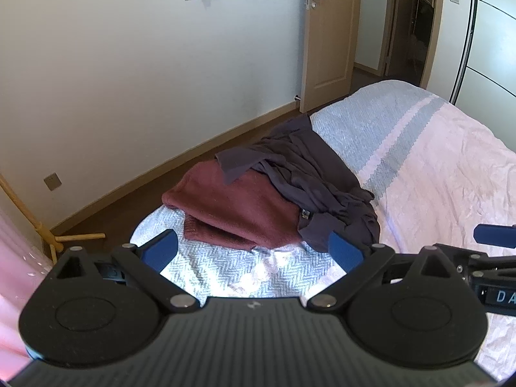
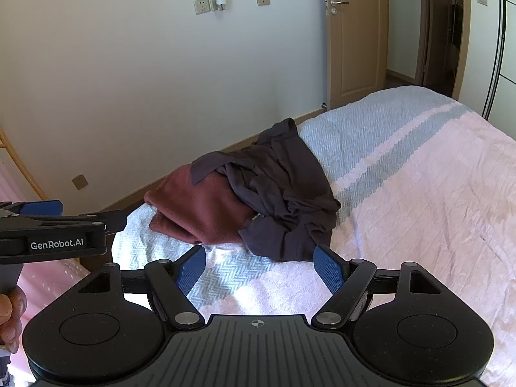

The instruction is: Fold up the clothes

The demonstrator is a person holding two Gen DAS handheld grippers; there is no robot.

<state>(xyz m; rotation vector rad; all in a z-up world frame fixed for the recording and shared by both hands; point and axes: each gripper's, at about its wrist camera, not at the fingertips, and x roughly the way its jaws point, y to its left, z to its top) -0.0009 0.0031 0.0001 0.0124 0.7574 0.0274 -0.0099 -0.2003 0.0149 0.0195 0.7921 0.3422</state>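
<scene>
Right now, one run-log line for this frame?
phase: pre-grasp | left claw: open, empty | right claw: open, empty | dark garment: crumpled, overlapping maroon sweater | bed: both on it

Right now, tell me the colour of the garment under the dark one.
Maroon sweater, clearest in the left wrist view.

I see a maroon sweater [image 1: 238, 206], loosely folded, lying on the bed's near corner, with a crumpled dark grey garment [image 1: 309, 177] heaped over its edge at about two o'clock.
</scene>
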